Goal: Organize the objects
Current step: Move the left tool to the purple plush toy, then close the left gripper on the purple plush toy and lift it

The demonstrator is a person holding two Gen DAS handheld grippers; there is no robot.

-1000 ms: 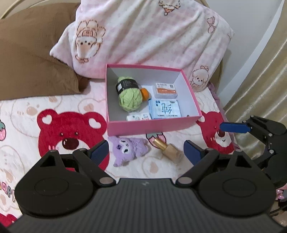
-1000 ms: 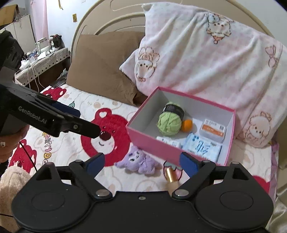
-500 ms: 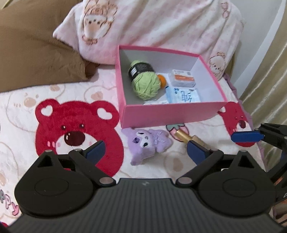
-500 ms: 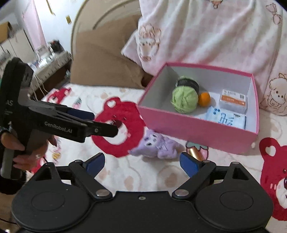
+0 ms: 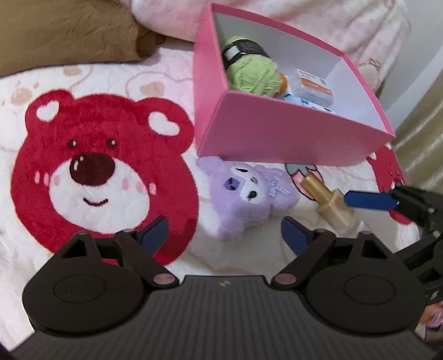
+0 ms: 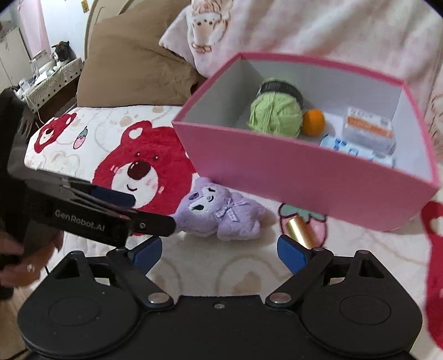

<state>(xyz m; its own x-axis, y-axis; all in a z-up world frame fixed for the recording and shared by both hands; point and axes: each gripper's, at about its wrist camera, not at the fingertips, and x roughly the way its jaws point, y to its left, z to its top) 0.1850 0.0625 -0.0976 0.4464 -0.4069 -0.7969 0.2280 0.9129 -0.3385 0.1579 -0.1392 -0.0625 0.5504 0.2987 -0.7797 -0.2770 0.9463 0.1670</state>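
Hovering low over the bed blanket (image 5: pixel 171 83), left gripper (image 5: pixel 224 235) with fingers spread wide and bare, having just narrowed a little, nothing between them. Pointed at the purple plush toy (image 5: pixel 246 191), lying on the blanket just in front of the pink box (image 5: pixel 277 138). Right gripper (image 6: pixel 220 252) likewise held with fingers wide apart and gripping nothing, the gold lipstick tube (image 6: pixel 299 231) lying just past its right finger, near the box's front wall. Inside the box: green yarn ball (image 6: pixel 277 115), small orange ball (image 6: pixel 313 121) touching it, an orange-labelled packet (image 6: pixel 369 128) and a blue-printed tissue pack (image 6: pixel 349 148). Behind the box, a pink printed pillow (image 6: pixel 304 25) and a brown pillow (image 6: pixel 133 63).
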